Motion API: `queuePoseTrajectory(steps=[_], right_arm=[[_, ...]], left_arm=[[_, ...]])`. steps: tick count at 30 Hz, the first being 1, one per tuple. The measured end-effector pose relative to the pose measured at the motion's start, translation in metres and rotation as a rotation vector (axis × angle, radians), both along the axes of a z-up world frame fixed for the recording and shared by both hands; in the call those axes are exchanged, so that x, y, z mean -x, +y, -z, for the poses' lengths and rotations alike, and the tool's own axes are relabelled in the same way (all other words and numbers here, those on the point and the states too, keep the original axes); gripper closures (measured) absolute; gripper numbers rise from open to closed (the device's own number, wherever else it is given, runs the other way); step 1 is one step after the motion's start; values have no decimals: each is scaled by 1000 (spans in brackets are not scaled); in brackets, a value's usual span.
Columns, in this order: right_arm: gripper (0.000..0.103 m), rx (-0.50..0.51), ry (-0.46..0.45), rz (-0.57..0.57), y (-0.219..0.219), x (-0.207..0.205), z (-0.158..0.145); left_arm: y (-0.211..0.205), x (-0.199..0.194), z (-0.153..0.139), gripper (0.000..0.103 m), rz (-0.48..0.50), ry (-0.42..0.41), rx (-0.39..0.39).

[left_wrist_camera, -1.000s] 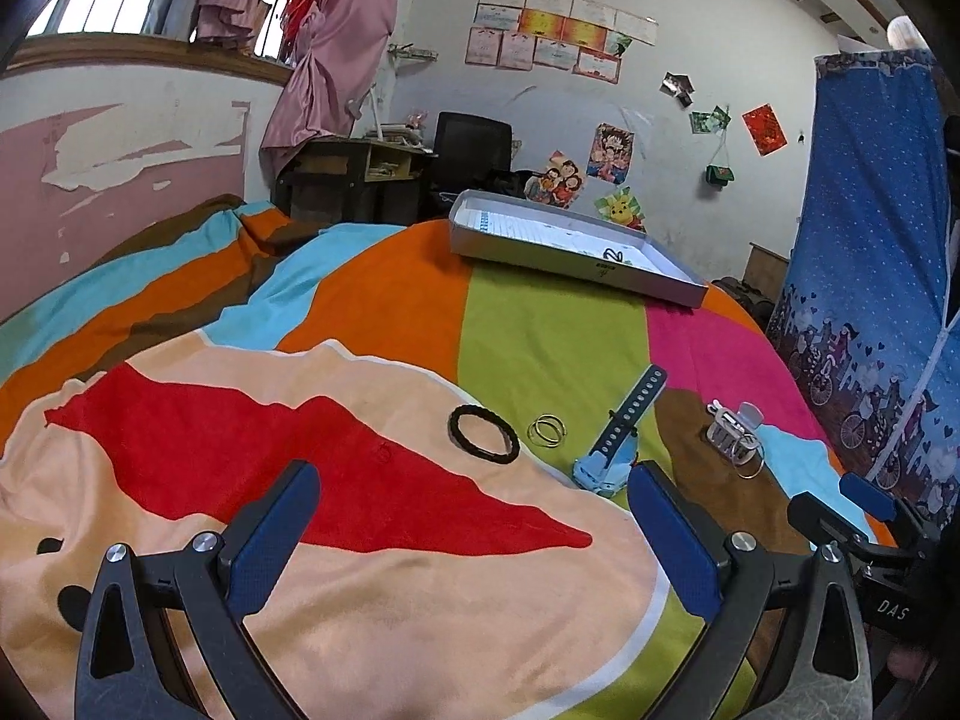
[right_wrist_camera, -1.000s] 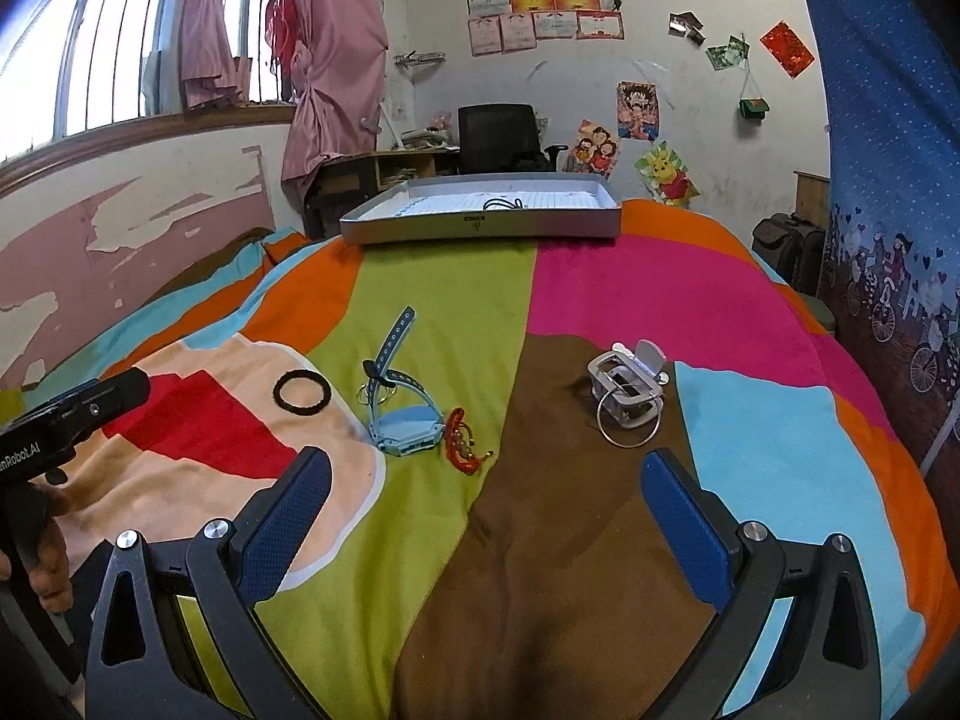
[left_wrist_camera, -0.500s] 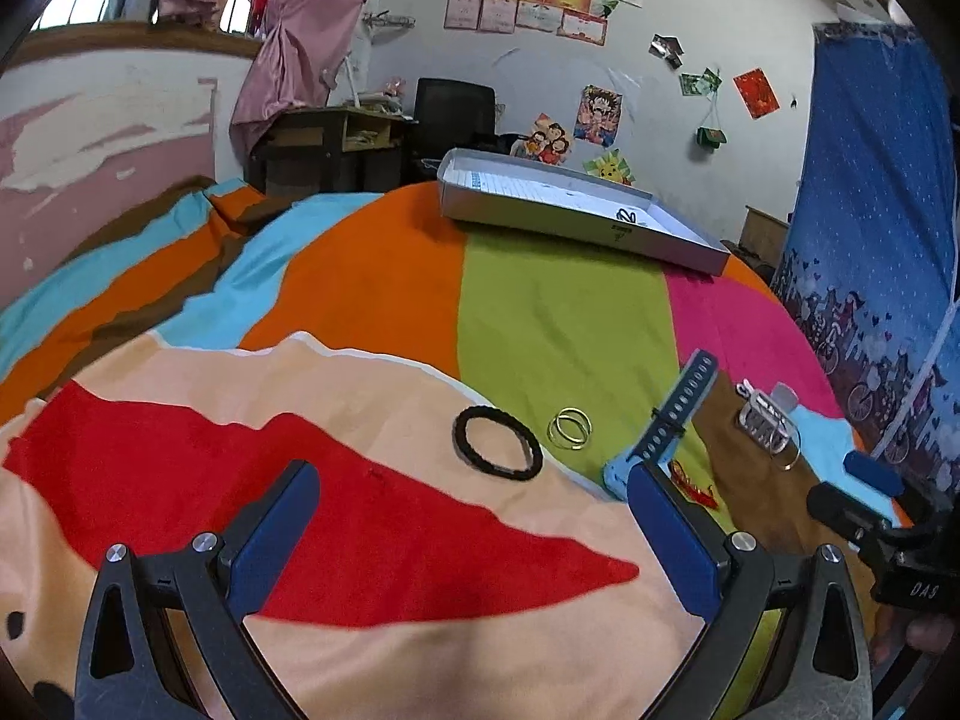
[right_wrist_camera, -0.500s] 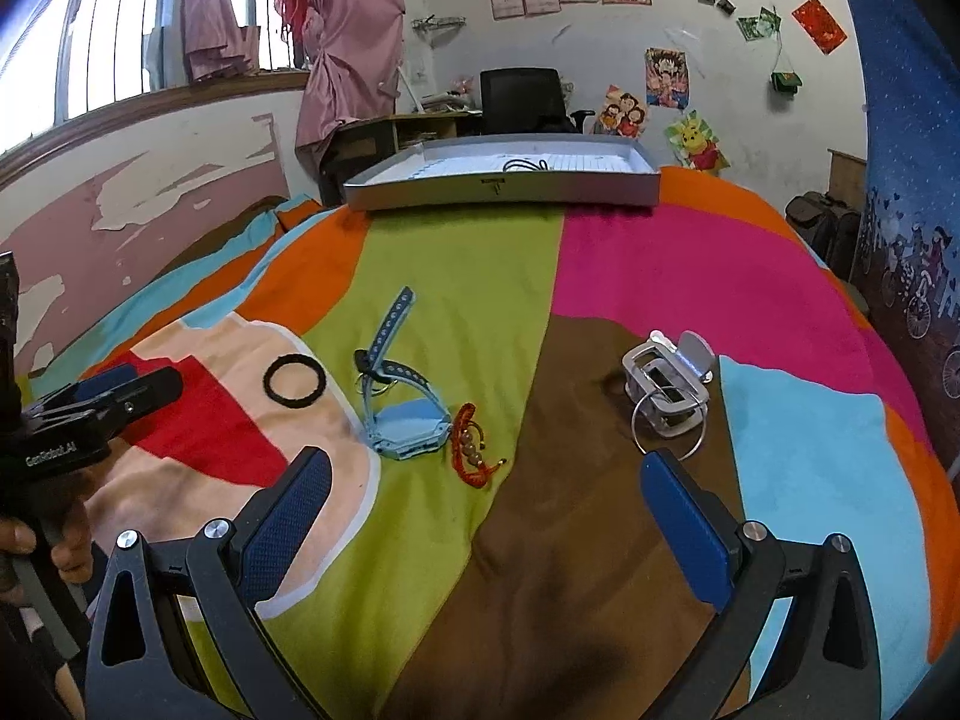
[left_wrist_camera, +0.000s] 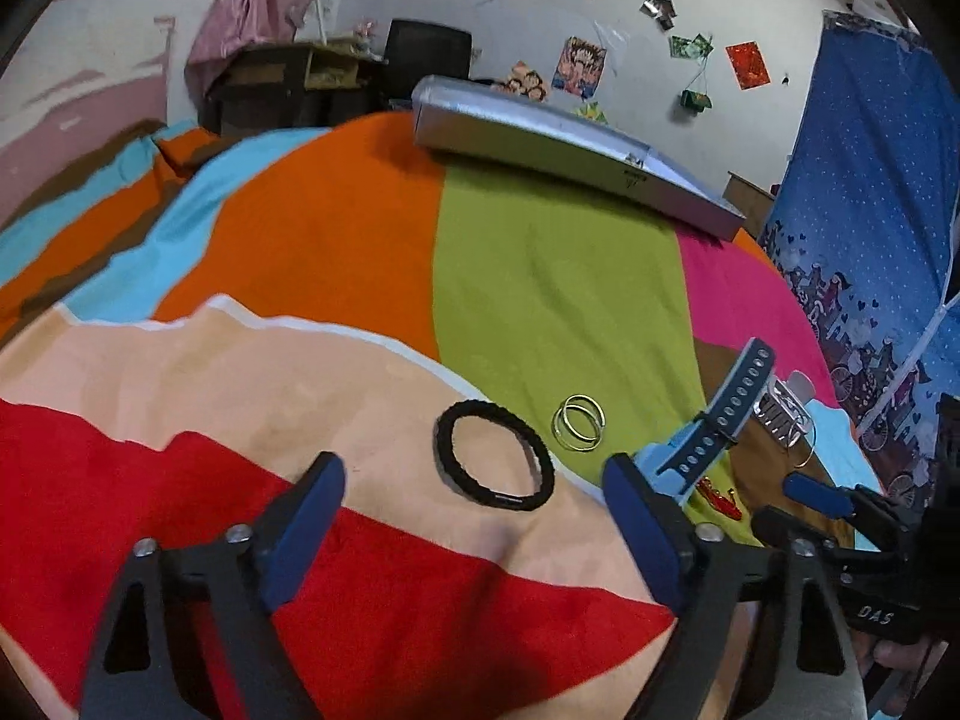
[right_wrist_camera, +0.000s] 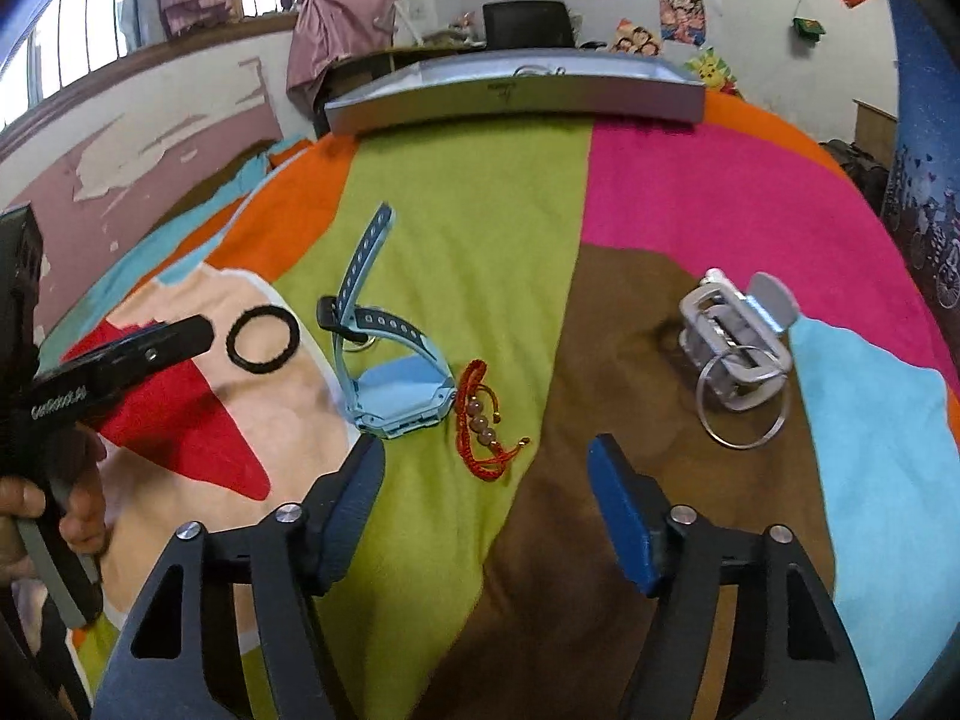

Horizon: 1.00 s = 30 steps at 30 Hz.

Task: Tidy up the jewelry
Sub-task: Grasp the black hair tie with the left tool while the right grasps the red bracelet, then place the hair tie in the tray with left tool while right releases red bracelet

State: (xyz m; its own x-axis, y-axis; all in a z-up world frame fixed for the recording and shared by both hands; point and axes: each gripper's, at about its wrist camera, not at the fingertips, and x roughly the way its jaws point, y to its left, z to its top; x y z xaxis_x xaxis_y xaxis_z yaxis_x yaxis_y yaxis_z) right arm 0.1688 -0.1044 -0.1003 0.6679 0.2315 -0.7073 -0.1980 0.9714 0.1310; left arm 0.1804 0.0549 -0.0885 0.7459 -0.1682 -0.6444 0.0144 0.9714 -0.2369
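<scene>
On the striped bedspread a black hair band (left_wrist_camera: pixel 492 456) lies just ahead of my left gripper (left_wrist_camera: pixel 471 471), between the lines of its fingertips; the jaws are closing and touch nothing. A pair of gold rings (left_wrist_camera: pixel 579 414) lies right of the band. My right gripper (right_wrist_camera: pixel 486 456) hovers just short of a red beaded bracelet (right_wrist_camera: pixel 483 420). Its jaws are closing too, with nothing pressed between them. A light blue watch (right_wrist_camera: pixel 390 384) lies left of the bracelet. A silver clip with a key ring (right_wrist_camera: pixel 735 348) lies to its right.
A shallow grey box (right_wrist_camera: pixel 516 93) sits at the far end of the bed, with a small dark item inside. A person's hand (right_wrist_camera: pixel 36 510) holds the left gripper's handle at the left edge of the right wrist view. A desk and chair (left_wrist_camera: pixel 426 54) stand behind the bed.
Both grippers have come forward and lower toward the jewelry, so the items look larger. Both pairs of jaws have narrowed from wide open.
</scene>
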Motion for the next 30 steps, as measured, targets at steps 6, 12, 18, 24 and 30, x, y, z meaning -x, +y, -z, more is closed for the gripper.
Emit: queuePoseTrajectory(steps=[6,12,18,24,30], right_arm=[[53,21,35,-11,11,-14,12],[64,32,60,-22,25,-29,22],[82,44,93,-1,28,-37,34],[97,1,88,17,23,-34,32],[98,-17,47,5,17,-18,21]], left_arm=[[4,-8,8,43,-5,31,20],[3,-13,13,64,17,60,30],[-5,-20,16,87,56,93,-1],[-11,-18,17,97,91,101,8],[-24,-2,8,97,127,68,4]])
